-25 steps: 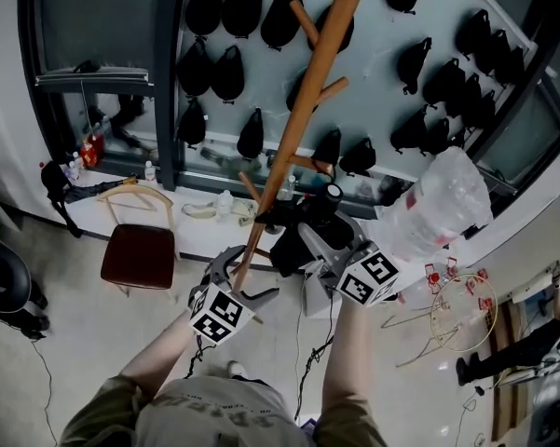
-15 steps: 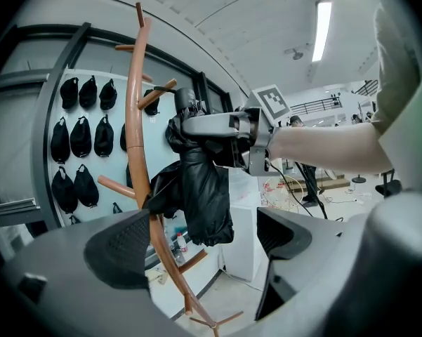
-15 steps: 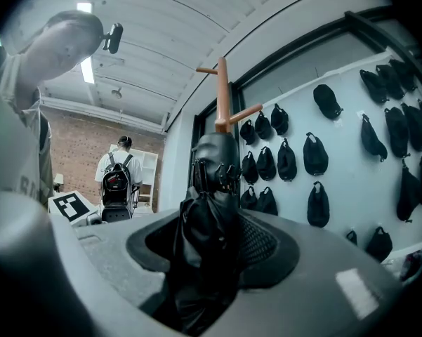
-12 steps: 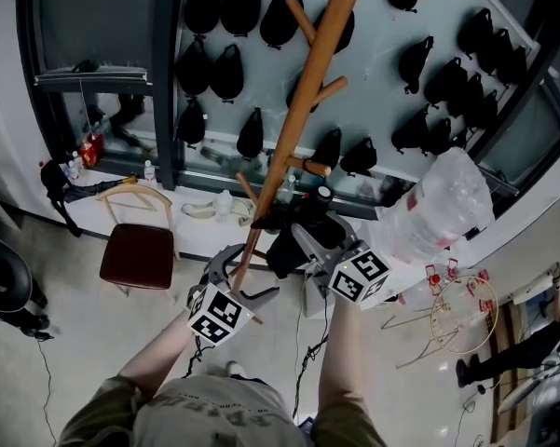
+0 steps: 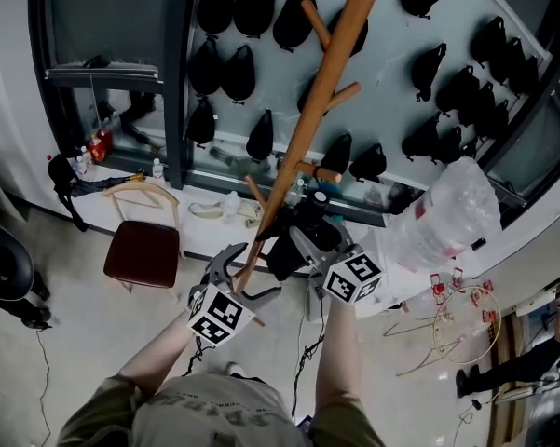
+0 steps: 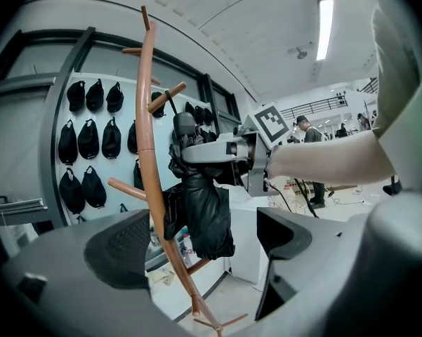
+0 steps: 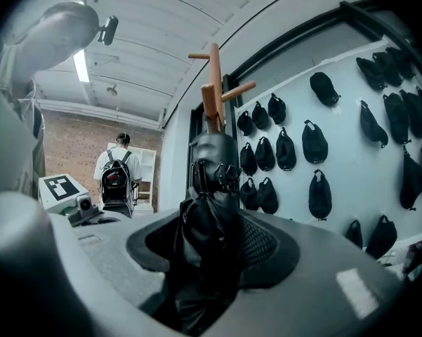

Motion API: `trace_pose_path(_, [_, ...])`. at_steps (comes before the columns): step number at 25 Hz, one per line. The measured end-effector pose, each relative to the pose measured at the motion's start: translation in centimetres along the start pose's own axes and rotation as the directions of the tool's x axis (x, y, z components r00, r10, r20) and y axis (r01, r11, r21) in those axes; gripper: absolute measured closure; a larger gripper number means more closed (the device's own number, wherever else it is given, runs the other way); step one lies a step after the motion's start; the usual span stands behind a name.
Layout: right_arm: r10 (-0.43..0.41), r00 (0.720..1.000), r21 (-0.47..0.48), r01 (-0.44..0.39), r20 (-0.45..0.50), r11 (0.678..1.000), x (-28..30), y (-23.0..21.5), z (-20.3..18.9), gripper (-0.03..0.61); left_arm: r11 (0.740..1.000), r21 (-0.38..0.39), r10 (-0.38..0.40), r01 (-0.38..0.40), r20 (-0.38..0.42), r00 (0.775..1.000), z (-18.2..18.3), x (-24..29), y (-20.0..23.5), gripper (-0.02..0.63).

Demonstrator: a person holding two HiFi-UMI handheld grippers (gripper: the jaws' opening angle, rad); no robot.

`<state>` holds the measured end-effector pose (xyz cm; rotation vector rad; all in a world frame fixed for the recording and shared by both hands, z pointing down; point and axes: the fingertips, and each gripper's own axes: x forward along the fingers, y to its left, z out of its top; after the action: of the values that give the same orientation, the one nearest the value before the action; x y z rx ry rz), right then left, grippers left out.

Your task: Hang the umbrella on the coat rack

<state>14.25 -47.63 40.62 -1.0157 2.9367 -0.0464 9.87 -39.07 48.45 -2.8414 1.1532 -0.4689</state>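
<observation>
Your right gripper (image 5: pixel 305 238), jaws clenched on the folded umbrella (image 7: pixel 211 209), now lies farther toward 9 o'clock, closing on the coat rack (image 5: pixel 303 128). Your left gripper (image 5: pixel 235 270) straddles it, jaws released.

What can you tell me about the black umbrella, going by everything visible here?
The umbrella is a compact black one, folded, its glossy fabric bunched and creased below a rounded dark end cap. It stands roughly upright, clamped by the right gripper, whose jaws press on the fabric. It is held up close beside the wooden coat rack; whether they touch is unclear.
</observation>
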Motion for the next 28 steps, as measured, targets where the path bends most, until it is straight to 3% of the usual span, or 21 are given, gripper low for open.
trace_pose_path(8, [0.011, 1.000, -0.017, -0.011, 0.003, 1.000, 1.8, 0.5, -1.4, 0.359, 0.999, -0.009, 0.041, -0.041, 0.000, 0.999, -0.2, -0.6, 1.2, 0.155])
trace_pose_path(14, [-0.069, 0.996, -0.059, 0.073, 0.059, 0.996, 2.1, 0.4, -2.8, 0.356, 0.995, -0.016, 0.099, -0.098, 0.029, 0.995, -0.2, -1.4, 2.0, 0.155])
trace_pose_path(28, [-0.170, 0.980, -0.062, 0.177, 0.106, 0.982, 2.5, 0.0, -3.8, 0.334, 0.990, -0.046, 0.132, -0.130, 0.037, 0.991, -0.3, -2.0, 2.6, 0.155])
